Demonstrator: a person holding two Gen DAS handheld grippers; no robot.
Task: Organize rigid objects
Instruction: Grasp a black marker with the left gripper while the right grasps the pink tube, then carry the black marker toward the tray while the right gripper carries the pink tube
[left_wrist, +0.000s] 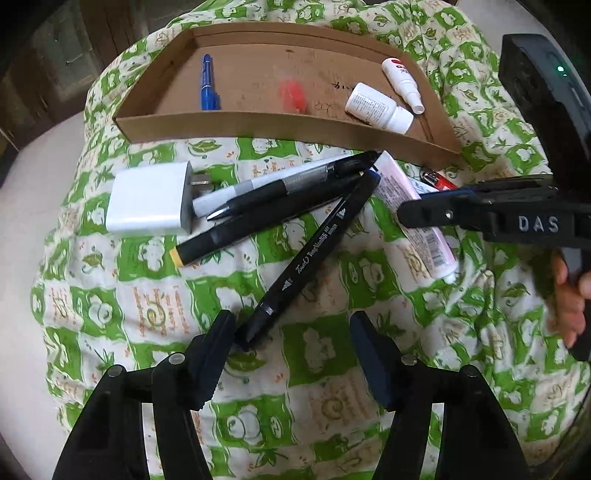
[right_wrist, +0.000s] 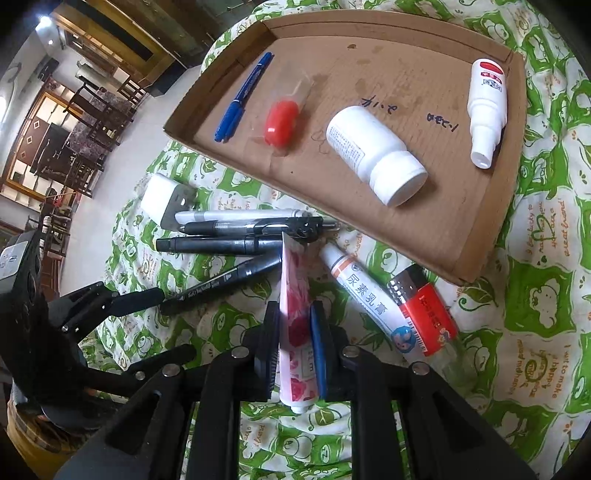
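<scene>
On the green-and-white cloth (left_wrist: 325, 369), just in front of the cardboard tray (right_wrist: 476, 236), lies a loose heap of pens & tubes. Right gripper (right_wrist: 294, 347) has its fingers clamped on the pink flowered tube (right_wrist: 295, 295) near its cap end, tube pointing toward the tray's near wall. Left gripper (left_wrist: 291, 354) is partly open — its left finger touches the end of the black art marker (left_wrist: 317, 251), right finger apart from it, nothing pinched.

Rel. to the tray:
- inside: blue pen (right_wrist: 243, 98) at the left, red capsule-shaped thing (right_wrist: 281, 123) beside it, white pill bottle (right_wrist: 376, 155) lying on its side in the middle, white spray bottle (right_wrist: 485, 110) at the right wall.
- outside, by the near wall: white charger plug (left_wrist: 147, 201), grey pen (left_wrist: 258, 184), black pens, a white ointment tube (right_wrist: 365, 295) & red lighter (right_wrist: 424, 310) near the tray's right corner.

A hand (left_wrist: 572, 299) shows at the right gripper's handle.
</scene>
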